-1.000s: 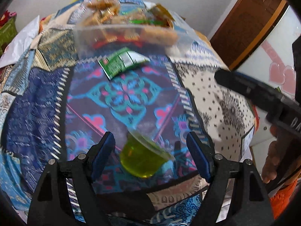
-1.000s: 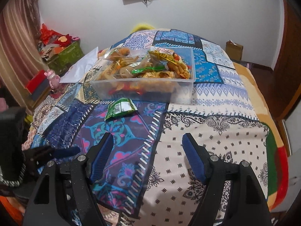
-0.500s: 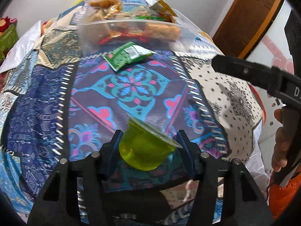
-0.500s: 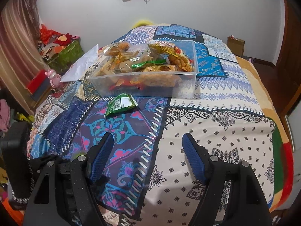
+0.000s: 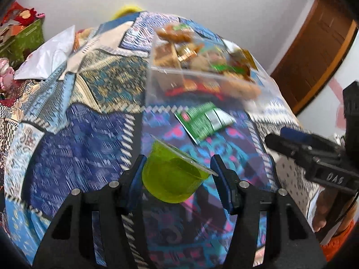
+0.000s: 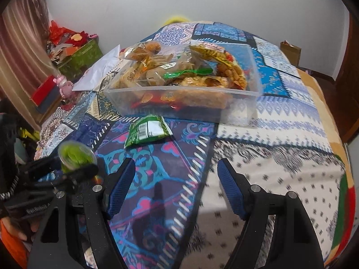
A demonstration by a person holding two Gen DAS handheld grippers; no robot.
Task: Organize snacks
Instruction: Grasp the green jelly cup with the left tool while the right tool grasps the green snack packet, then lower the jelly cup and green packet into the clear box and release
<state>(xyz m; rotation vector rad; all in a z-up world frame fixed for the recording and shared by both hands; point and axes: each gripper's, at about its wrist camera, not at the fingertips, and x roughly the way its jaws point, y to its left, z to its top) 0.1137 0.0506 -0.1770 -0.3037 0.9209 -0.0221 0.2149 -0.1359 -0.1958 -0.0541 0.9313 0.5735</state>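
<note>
My left gripper (image 5: 177, 170) is shut on a green jelly cup (image 5: 171, 174) and holds it tilted above the patterned bedspread; the cup also shows in the right wrist view (image 6: 76, 154). A clear plastic bin (image 6: 179, 100) full of snack packets stands farther back on the bed, also in the left wrist view (image 5: 161, 83). A green snack packet (image 6: 147, 132) lies on the bedspread just in front of the bin, also in the left wrist view (image 5: 204, 121). My right gripper (image 6: 176, 187) is open and empty, low over the bedspread.
A white envelope (image 6: 98, 71) lies at the bed's left side. A green box (image 6: 78, 56) with red items and a pink toy (image 6: 64, 87) stand left of the bed. A brown door (image 5: 314, 53) is to the right. A paper bag (image 6: 289, 51) stands by the far wall.
My left gripper closed on the jelly cup and lifted it off the bedspread, toward the bin. My right gripper stayed open and moved slightly closer to the bin.
</note>
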